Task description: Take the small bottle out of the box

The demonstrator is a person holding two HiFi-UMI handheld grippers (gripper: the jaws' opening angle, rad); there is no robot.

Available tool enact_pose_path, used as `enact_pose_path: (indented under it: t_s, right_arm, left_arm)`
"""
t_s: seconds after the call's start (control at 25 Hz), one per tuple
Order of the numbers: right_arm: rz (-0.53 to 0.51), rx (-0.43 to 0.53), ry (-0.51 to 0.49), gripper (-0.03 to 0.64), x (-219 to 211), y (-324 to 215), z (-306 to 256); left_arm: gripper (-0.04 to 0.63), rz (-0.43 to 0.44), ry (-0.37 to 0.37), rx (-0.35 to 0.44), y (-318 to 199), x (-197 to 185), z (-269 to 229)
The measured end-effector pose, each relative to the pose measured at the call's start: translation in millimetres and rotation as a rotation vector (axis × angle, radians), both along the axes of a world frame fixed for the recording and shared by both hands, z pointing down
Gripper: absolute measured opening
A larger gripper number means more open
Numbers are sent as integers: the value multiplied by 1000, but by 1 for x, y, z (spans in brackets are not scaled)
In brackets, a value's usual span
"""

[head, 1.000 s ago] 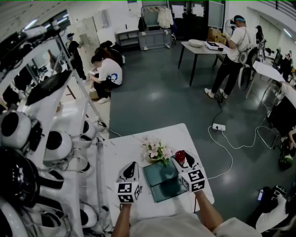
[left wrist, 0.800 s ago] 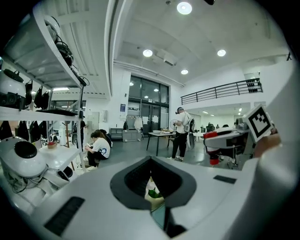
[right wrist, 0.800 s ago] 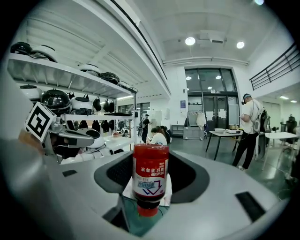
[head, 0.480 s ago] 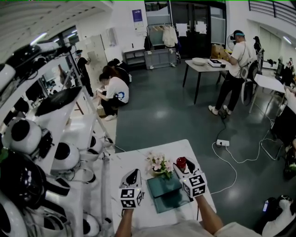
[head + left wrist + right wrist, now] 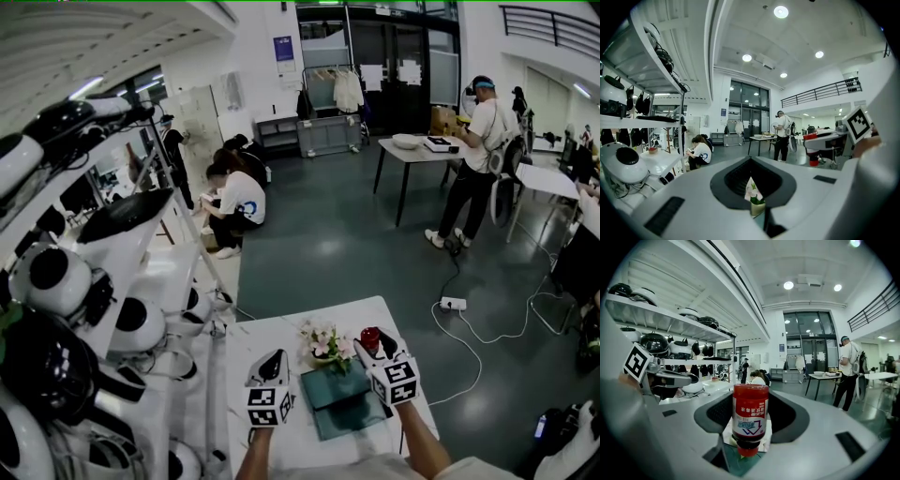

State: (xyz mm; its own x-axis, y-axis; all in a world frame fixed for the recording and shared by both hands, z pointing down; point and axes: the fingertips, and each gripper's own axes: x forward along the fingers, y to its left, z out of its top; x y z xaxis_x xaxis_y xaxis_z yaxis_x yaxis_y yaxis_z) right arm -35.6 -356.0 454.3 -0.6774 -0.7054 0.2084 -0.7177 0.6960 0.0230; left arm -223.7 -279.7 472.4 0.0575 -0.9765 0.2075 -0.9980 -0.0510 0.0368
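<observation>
My right gripper (image 5: 751, 405) is shut on a small red bottle (image 5: 750, 420) with a white label, held cap down. In the head view the bottle (image 5: 369, 337) hangs above the far right corner of a teal box (image 5: 339, 401) on the white table (image 5: 267, 342). The left gripper (image 5: 273, 361) hovers left of the box with its jaws together and nothing in them. From the left gripper view, that left gripper (image 5: 752, 187) points at a small pot of flowers (image 5: 753, 197), and the right gripper (image 5: 829, 139) with the bottle (image 5: 813, 161) shows at the right.
Pink and white flowers (image 5: 324, 343) stand at the box's far edge. White shelves of round robot heads (image 5: 56, 281) line the left side. People crouch (image 5: 234, 202) and stand (image 5: 473, 159) on the grey floor beyond. A power strip with a cable (image 5: 453, 303) lies right of the table.
The head view has tilted up, so the table and both grippers sit lower in it. Both grippers have risen a little. The bottle stays in the right gripper.
</observation>
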Motion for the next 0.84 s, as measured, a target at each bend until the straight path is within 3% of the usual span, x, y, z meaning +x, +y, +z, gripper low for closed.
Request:
enact_pose_path:
  t_s: [0.84]
  right_arm:
    - [-13,4,28,236,-4,1,2]
  left_arm:
    - [18,-6,-11,6,-4,0,-1]
